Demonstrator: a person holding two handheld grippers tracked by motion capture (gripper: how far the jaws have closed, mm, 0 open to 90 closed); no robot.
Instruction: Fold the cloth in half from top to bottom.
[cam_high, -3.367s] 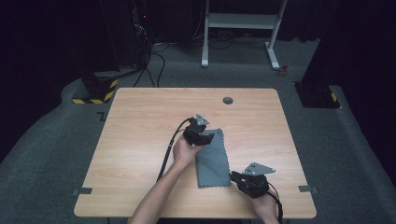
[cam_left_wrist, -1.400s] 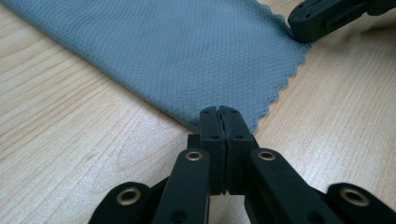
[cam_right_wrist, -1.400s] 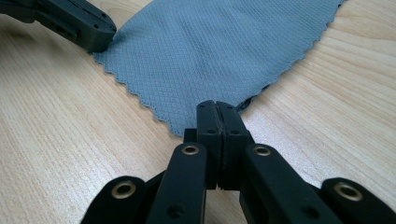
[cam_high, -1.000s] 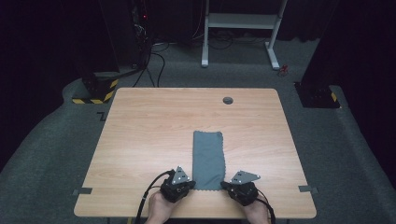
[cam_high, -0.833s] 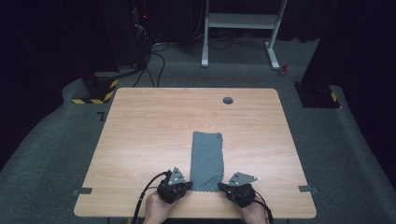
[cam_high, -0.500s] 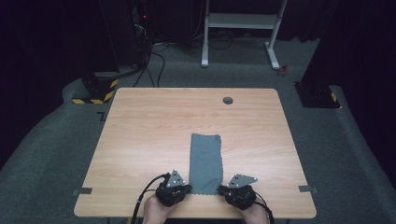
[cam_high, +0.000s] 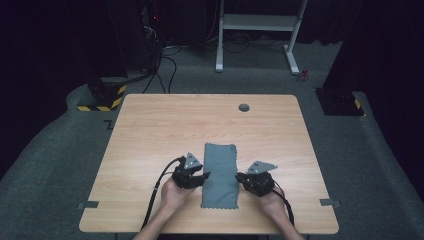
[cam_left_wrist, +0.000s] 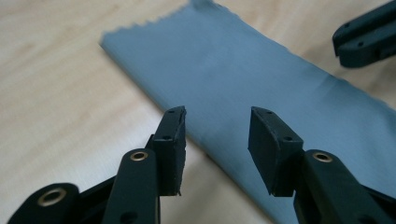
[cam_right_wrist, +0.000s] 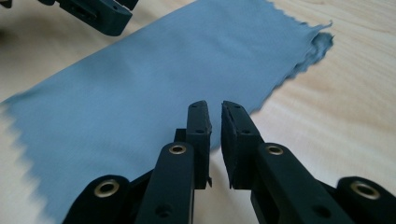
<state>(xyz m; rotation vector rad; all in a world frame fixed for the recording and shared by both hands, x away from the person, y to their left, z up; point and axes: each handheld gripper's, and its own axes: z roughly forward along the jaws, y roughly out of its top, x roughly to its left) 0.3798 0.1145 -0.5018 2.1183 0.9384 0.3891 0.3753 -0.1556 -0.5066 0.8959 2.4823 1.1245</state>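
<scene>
Dark grey carpet surrounds the wooden desk (cam_high: 150, 130), where a folded grey cloth (cam_high: 220, 175) lies flat near the front edge between the left claw (cam_high: 200, 178) and right claw (cam_high: 242, 179). From the left gripper view, its jaws, just opening, stand apart over the cloth's edge, empty. From the right gripper view, its jaws show a narrow gap, holding nothing, at the cloth's other edge.

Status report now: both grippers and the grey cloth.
Left gripper open, jaws just widened, nothing between them. Right gripper jaws a narrow gap apart, empty. Folded grey cloth flat on table between both grippers. Nothing in the way.
</scene>
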